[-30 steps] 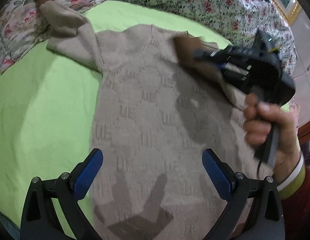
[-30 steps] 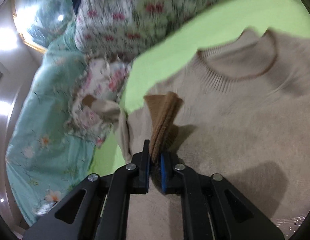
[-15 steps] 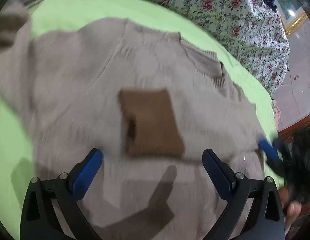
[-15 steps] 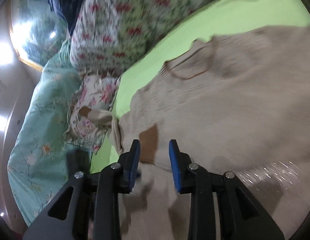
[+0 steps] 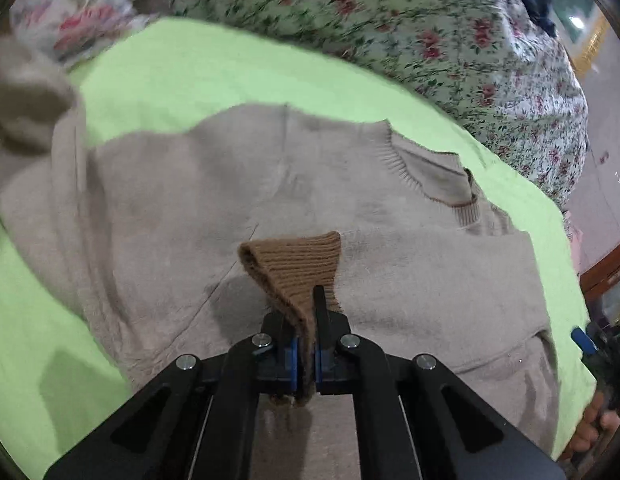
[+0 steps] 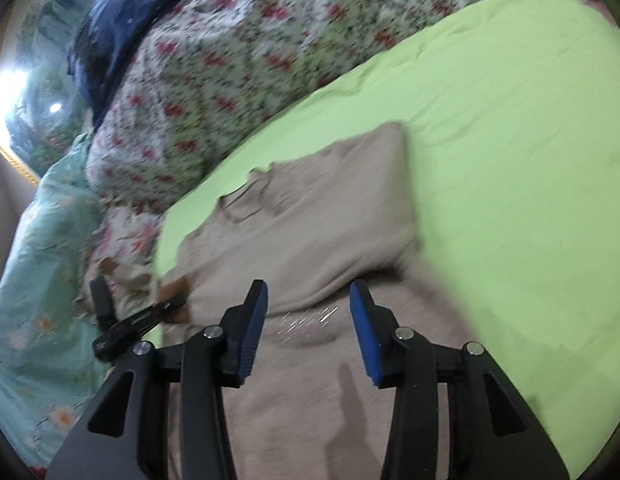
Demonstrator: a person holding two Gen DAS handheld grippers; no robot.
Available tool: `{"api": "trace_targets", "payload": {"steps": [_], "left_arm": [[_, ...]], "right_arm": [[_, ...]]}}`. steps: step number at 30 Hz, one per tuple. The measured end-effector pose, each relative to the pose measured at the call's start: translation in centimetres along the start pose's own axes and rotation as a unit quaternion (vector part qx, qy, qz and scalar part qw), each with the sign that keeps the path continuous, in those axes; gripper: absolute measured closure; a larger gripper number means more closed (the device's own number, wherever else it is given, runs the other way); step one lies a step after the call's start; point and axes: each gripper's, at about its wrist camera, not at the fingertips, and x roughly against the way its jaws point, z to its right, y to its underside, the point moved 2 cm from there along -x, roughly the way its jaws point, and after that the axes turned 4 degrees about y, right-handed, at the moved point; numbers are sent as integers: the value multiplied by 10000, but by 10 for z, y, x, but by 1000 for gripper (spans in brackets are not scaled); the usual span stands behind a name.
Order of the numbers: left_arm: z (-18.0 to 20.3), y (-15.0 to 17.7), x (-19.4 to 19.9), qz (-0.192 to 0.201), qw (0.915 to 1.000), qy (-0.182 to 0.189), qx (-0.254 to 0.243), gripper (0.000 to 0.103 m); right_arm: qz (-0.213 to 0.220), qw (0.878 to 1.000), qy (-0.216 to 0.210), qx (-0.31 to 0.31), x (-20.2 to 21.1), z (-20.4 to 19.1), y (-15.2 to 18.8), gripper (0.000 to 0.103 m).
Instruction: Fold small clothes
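Left wrist view: my left gripper (image 5: 306, 354) is clamped on the brown cuff (image 5: 298, 272), which sticks up from between the pads toward 12 o'clock. The sweater (image 5: 170, 208) lies flat on the green sheet (image 5: 230, 76), its collar (image 5: 429, 176) at 2 o'clock.

Right wrist view: my right gripper (image 6: 308, 334) is spread wide and holds nothing; the sweater (image 6: 310, 240) runs beneath and between the fingers. At 9 o'clock I see the cuff (image 6: 176, 288) pinched by the left gripper (image 6: 166, 306).

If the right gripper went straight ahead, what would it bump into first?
Probably the beige sweater lying just ahead of the open right gripper, though depth is hard to judge.
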Motion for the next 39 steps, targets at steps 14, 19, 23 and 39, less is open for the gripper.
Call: {"api": "trace_targets", "payload": {"steps": [14, 19, 23, 39], "left_arm": [[-6, 14, 13, 33, 9998, -86, 148, 99], [11, 15, 19, 98, 9999, -117, -65, 99], [4, 23, 5, -90, 9996, -276, -74, 99], [-42, 33, 67, 242, 9974, -603, 300, 54]], "right_arm": [[-869, 9909, 968, 342, -113, 23, -48, 51], [-453, 9932, 944, 519, -88, 19, -55, 93], [-664, 9904, 1140, 421, -101, 31, -51, 93], [-639, 9972, 154, 369, -65, -11, 3, 54]]}}
